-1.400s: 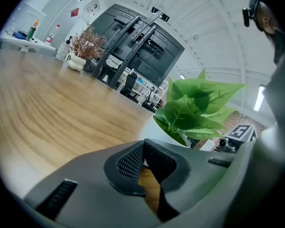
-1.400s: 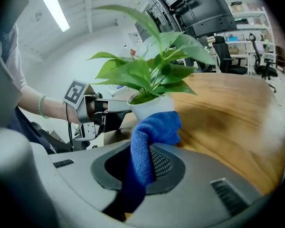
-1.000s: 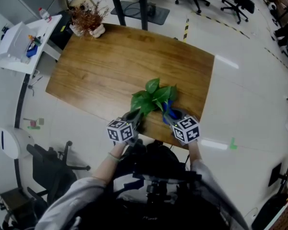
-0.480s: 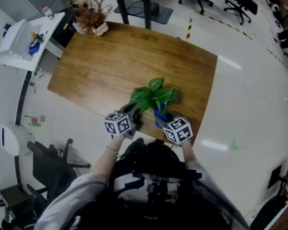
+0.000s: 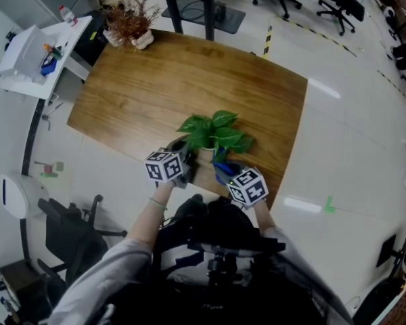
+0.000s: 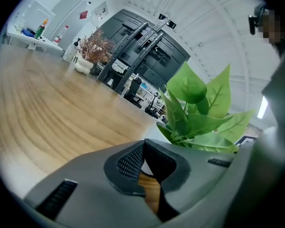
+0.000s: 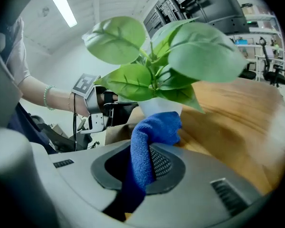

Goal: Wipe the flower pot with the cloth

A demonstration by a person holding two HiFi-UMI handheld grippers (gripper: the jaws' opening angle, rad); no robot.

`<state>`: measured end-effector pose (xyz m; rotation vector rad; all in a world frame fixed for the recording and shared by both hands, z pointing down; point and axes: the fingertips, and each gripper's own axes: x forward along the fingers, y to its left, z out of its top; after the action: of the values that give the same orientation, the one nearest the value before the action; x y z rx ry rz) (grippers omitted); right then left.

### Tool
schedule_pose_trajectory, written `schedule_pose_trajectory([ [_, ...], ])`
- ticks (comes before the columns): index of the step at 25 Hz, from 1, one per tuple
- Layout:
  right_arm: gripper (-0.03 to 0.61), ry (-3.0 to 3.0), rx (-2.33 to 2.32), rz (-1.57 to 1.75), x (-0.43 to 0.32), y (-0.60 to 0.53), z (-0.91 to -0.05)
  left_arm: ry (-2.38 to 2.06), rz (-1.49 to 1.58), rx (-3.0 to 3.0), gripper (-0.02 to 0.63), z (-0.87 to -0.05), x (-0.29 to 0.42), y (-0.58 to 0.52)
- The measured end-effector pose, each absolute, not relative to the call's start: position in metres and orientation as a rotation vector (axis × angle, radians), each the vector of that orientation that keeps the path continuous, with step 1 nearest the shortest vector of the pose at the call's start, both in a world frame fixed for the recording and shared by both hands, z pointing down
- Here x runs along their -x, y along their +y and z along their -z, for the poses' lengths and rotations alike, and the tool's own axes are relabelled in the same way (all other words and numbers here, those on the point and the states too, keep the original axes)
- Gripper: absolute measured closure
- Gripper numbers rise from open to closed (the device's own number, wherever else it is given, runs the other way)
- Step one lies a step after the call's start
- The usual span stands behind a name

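Note:
A green leafy plant (image 5: 213, 133) grows in a small white flower pot (image 7: 156, 107) close to the near edge of the wooden table (image 5: 155, 87). My right gripper (image 7: 140, 167) is shut on a blue cloth (image 7: 149, 141), whose bunched end presses against the pot's front wall. In the head view the blue cloth (image 5: 223, 171) shows just below the leaves, which hide most of the pot. My left gripper (image 6: 143, 163) comes in from the pot's left, jaws closed, with a sliver of white pot between the pads. From the right gripper view, the left gripper (image 7: 115, 109) reaches the pot's side.
A dried plant in a white pot (image 5: 128, 22) stands at the table's far left corner. A white side table (image 5: 34, 53) with bottles is off to the left, and a black chair (image 5: 74, 229) sits on the floor near left. Office chairs stand beyond the table.
The plant's leaves have turned and spread leftward. My right gripper with the cloth has moved left and nearer to me along the pot; the left gripper has shifted slightly left.

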<state>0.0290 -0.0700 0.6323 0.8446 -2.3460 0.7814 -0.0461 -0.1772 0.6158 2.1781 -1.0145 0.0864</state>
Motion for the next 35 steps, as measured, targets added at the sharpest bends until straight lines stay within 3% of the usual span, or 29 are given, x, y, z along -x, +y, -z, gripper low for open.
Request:
schedule_pose_trajectory([
  [11, 0.525, -2.286, -1.034, -0.650, -0.114, -0.117, -0.624, -0.971, -0.117, -2.183, 0.606, -0.622, 0.037, -0.132],
  [18, 0.525, -2.431, -0.886, -0.545, -0.085, -0.135, -0.599, -0.967, -0.139, -2.196, 0.606, -0.620, 0.035, -0.137],
  [35, 0.525, -2.383, -0.719, -0.660, -0.009, -0.087, -0.637, -1.063, -0.105, -2.174, 0.606, -0.615, 0.070, -0.172],
])
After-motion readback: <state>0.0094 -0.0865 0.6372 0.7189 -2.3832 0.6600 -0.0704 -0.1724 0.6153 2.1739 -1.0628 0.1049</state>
